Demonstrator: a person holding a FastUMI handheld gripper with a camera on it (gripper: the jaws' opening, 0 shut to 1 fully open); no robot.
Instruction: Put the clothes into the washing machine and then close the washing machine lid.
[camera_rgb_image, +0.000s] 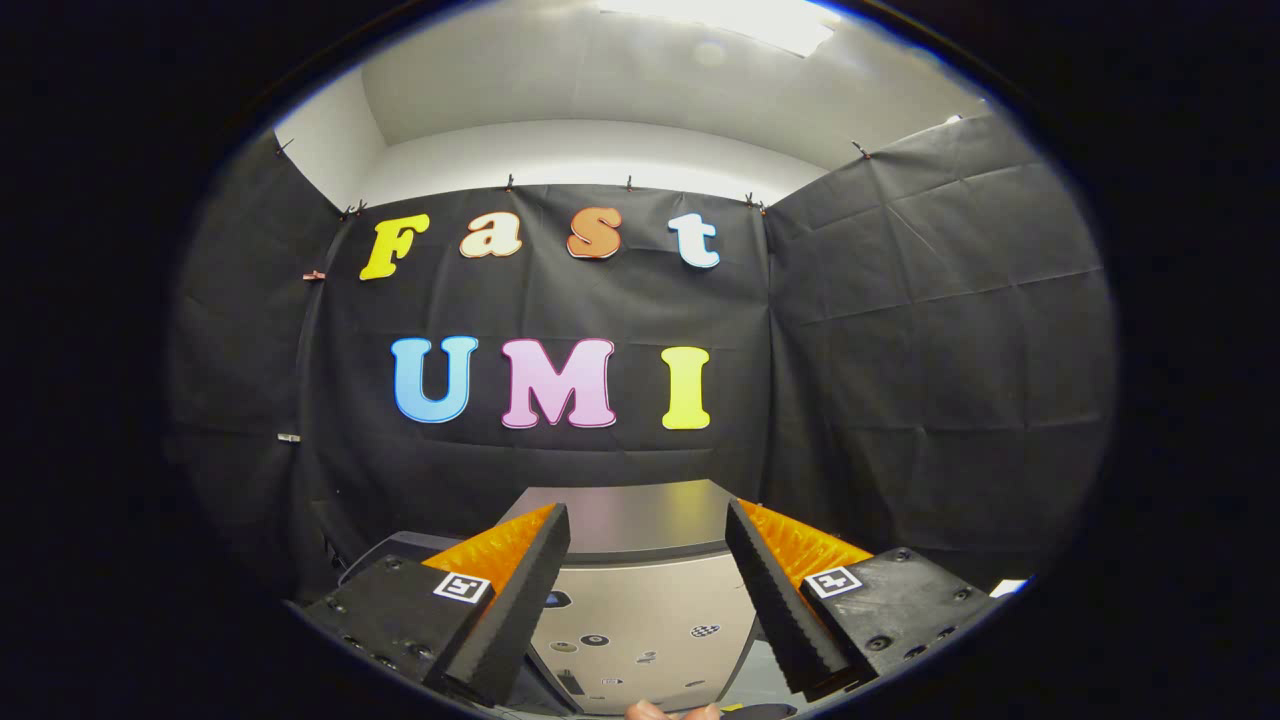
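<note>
The left finger (505, 600) of the hand-held gripper (648, 535) angled up from the lower left, with a small square marker on its base. Beside it, a dark rounded edge of some object showed just behind the finger's base; what it was could not be told.

Between the two fingers stood the washing machine (640, 610), a silver-grey box seen from the front and slightly above. Its lid (625, 520) lay flat and closed, the top surface catching a pale sheen from the ceiling light (740, 15). The front panel below it carried a few small round and patterned stickers. The hand-held gripper was spread wide, the fingers well apart, with nothing held between them; the machine sat just ahead of and beyond the tips.

At the very bottom, below the front panel, fingertips of a person's hand (672, 711) peeked in.

The right finger (790, 600) mirrored the left, also bearing a square marker. Behind everything hung the black cloth wall (930, 330).
</note>
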